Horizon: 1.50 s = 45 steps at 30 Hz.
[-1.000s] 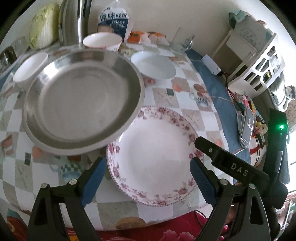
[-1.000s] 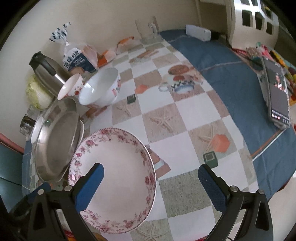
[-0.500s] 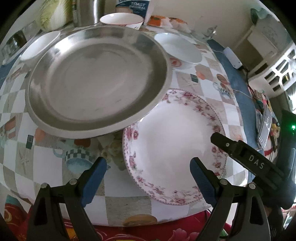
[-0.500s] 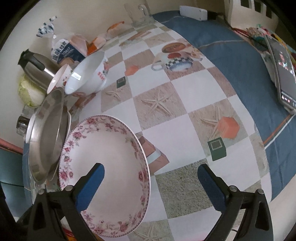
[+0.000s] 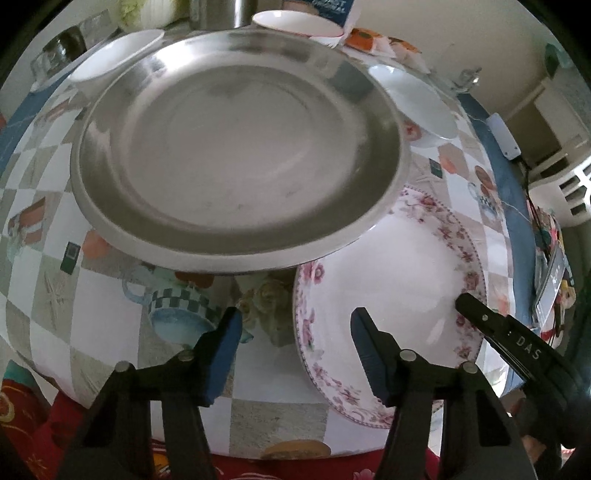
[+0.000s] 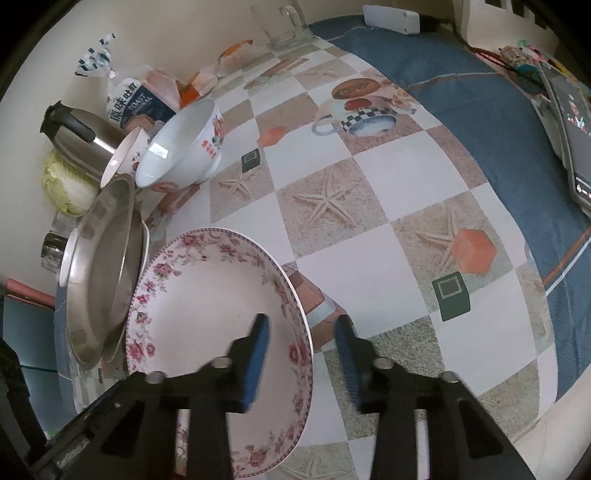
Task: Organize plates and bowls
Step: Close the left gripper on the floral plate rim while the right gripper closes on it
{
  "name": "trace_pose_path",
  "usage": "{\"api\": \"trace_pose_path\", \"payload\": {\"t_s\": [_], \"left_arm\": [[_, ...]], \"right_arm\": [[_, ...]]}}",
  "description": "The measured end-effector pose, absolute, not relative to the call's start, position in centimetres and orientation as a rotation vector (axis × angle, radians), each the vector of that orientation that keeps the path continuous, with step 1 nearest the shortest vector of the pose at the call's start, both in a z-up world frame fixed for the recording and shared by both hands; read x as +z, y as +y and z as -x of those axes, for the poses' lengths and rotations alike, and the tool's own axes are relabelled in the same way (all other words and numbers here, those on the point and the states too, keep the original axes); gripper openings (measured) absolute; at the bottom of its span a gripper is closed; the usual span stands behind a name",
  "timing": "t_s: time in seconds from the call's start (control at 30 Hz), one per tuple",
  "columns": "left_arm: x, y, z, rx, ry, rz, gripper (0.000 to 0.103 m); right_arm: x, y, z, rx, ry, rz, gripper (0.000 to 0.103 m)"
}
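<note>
A floral-rimmed white plate (image 5: pixel 399 291) lies on the checked tablecloth; it also shows in the right wrist view (image 6: pixel 214 310). A large steel plate (image 5: pixel 236 147) sits beside it, its rim overlapping the floral plate's far edge; it shows at the left in the right wrist view (image 6: pixel 103 273). My left gripper (image 5: pixel 295 347) is open, its fingers straddling the floral plate's near-left rim. My right gripper (image 6: pixel 301 354) is open but narrowed, its fingers either side of the plate's right rim, not gripping. White bowls (image 6: pixel 181 147) stand behind.
A steel kettle (image 6: pixel 77 136), a toast bag (image 6: pixel 136 99), a cabbage (image 6: pixel 62 184) and a glass mug (image 6: pixel 284 22) line the wall. A phone (image 6: pixel 572 122) lies on the blue cloth at right. The table's near edge is just under the grippers.
Both grippers moved in low over the floral plate and their jaws narrowed from wide open. The plates have not moved.
</note>
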<state>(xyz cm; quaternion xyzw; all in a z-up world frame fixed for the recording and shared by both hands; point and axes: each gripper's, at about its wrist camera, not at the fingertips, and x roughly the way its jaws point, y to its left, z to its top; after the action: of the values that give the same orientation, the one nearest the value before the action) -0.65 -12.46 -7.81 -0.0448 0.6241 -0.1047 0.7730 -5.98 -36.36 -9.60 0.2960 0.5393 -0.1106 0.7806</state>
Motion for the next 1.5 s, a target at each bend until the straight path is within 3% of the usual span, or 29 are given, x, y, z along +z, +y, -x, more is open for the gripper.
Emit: {"api": "trace_pose_path", "payload": {"t_s": [0.13,0.63,1.03,1.5], "left_arm": [[-8.1,-12.4,0.6,-0.214,1.359,0.106,0.058],[-9.1,-15.6,1.1,-0.231,1.360,0.083,0.048],[-9.5,-19.5,-0.3,-0.270,1.346,0.086,0.030],[-10.1,-18.6,-2.3,-0.267,1.364,0.218,0.026]], "right_arm": [[-9.7,-36.3,5.9,-0.225,1.166,-0.638,0.020],[-9.5,-39.5,8.5,-0.290,1.142,-0.691,0.020],[-10.1,-41.7,10.3,-0.222,1.090,-0.791,0.021],[-10.9,-42.4,10.9,-0.158,1.028,-0.880,0.018]]}}
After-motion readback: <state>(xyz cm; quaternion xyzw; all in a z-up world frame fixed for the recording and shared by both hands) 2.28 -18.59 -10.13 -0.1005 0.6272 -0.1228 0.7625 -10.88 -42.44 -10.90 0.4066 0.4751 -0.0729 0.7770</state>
